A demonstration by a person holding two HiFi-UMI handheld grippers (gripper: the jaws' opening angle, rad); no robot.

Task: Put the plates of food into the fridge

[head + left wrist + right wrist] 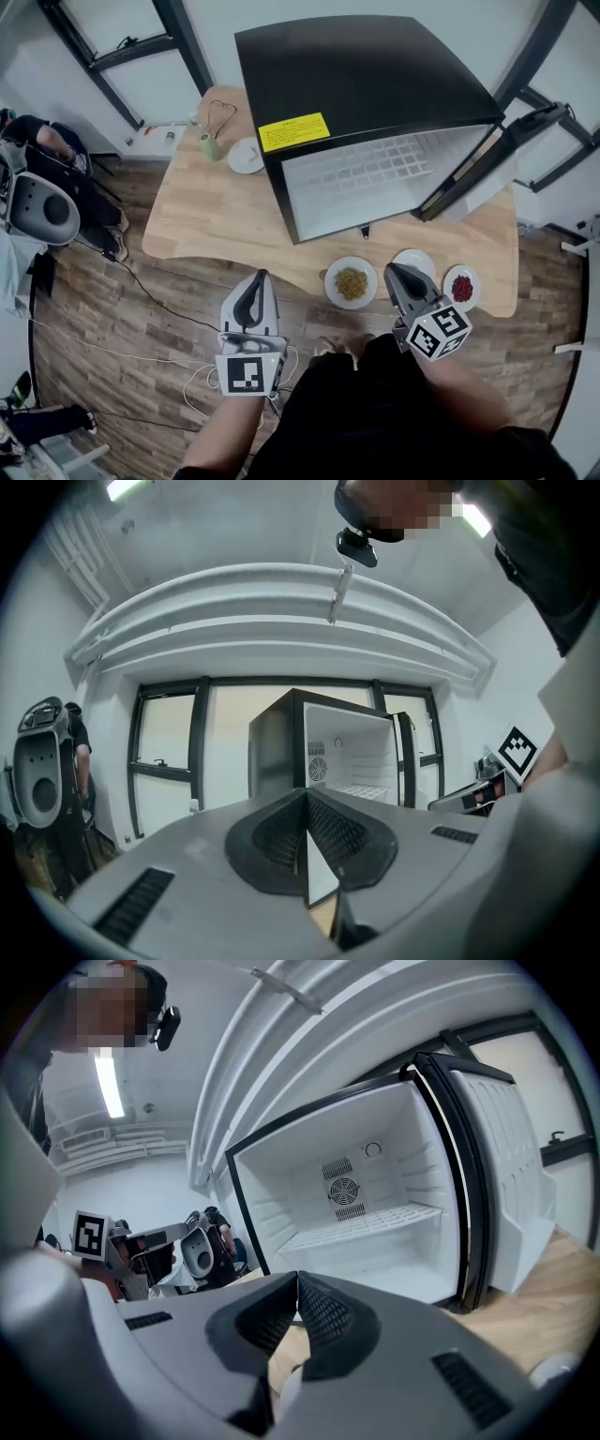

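Head view, steeply down: a light wooden desk (206,225) carrying a black box-shaped mini fridge (366,75) along its back edge toward the right corner. Black fridge door (492,161) swung wide to the right, white inside turned toward the front edge.

Along the front edge, right of centre, three small round plates in a row, none inside the fridge yet:
- a white plate of yellow-green food (351,282);
- a middle white plate (419,260), contents unclear;
- a white plate of dark red food (461,287), nearest the front right corner.

By the back left corner, a small white saucer (246,156) just beside a pale green cup (208,145).

Just off the front edge, left of the plates, the grey left gripper (260,278) with its black-and-white marker cube, tip aimed at the desk. In the left gripper view, black ribbed pads pressed together with nothing between them, fridge straight ahead.

Over the front edge, the grey right gripper (391,272), poised between the plate of yellow-green food and the middle white plate and covering part of the latter. Touching it or not: cannot tell. In the right gripper view, jaws likewise squeezed tight on nothing, pointing into the open fridge at its white wire shelf (361,1224) and round rear fan grille (343,1191).
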